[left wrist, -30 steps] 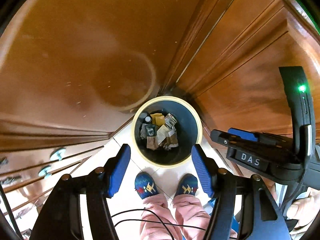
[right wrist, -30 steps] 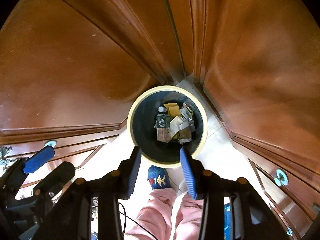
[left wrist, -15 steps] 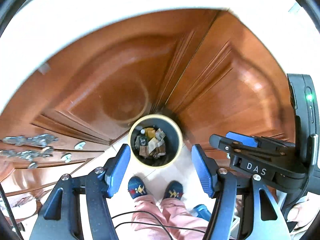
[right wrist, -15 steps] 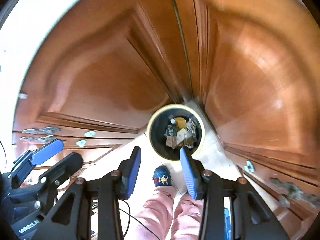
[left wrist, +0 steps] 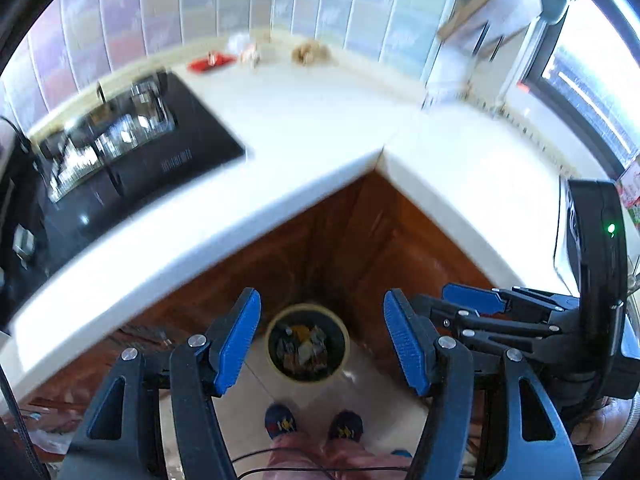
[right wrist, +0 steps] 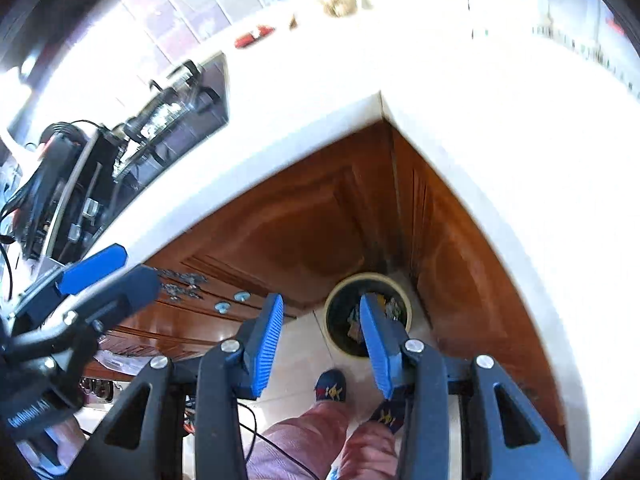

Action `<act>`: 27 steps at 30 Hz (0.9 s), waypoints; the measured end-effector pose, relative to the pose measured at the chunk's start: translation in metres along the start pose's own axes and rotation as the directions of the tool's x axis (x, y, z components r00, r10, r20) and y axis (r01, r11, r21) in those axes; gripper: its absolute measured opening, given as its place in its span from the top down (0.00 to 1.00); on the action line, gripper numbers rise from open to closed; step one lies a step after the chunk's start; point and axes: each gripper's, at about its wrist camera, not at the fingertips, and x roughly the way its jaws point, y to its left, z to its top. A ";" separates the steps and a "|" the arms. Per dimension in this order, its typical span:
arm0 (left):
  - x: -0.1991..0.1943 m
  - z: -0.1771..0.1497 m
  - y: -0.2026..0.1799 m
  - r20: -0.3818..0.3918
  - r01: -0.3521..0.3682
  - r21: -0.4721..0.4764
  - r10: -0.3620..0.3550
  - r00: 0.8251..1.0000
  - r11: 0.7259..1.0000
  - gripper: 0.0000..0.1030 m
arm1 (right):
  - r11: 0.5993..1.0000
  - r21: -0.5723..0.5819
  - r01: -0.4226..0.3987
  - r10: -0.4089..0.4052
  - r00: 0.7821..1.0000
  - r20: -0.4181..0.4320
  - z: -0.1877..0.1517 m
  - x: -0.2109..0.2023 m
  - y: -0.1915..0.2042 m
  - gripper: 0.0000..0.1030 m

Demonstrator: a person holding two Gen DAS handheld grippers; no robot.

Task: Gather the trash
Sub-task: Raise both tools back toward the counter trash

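Trash sits far below me in a round bin with a pale yellow rim, standing on the tiled floor in the inner corner where two wooden cabinet fronts meet. It looks like crumpled wrappers and paper scraps, though the pieces are too small and blurred to name one by one.

My left gripper hangs above the bin with its blue-padded fingers spread wide and nothing between them. My right gripper is beside it, its fingers also parted and empty; from its own camera the right-hand pad covers part of the bin. In the left view the right gripper shows just to the right of my left fingers.

My feet in blue patterned slippers stand on the floor close to the bin, pink trouser legs above them.

A white L-shaped tabletop wraps the corner. A black cooktop is set into its left arm. Near the tiled back wall lie a red item and a brownish crumpled item, both blurred.
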 end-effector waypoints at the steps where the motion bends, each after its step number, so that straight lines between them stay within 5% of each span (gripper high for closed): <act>1: -0.009 0.005 -0.002 0.020 -0.007 0.006 0.007 1.000 1.000 0.39 | 1.000 -0.009 -0.001 0.001 1.000 0.015 0.003 -0.006 0.001 0.60; 16: -0.057 0.085 -0.008 0.144 -0.075 0.058 0.066 0.987 0.995 0.39 | 0.998 -0.063 0.007 0.005 0.982 0.188 0.059 -0.059 0.016 0.60; 27: -0.012 0.220 0.047 0.137 -0.076 0.063 0.066 0.988 0.995 0.39 | 0.996 -0.035 0.083 -0.071 0.963 0.260 0.168 -0.045 0.024 0.60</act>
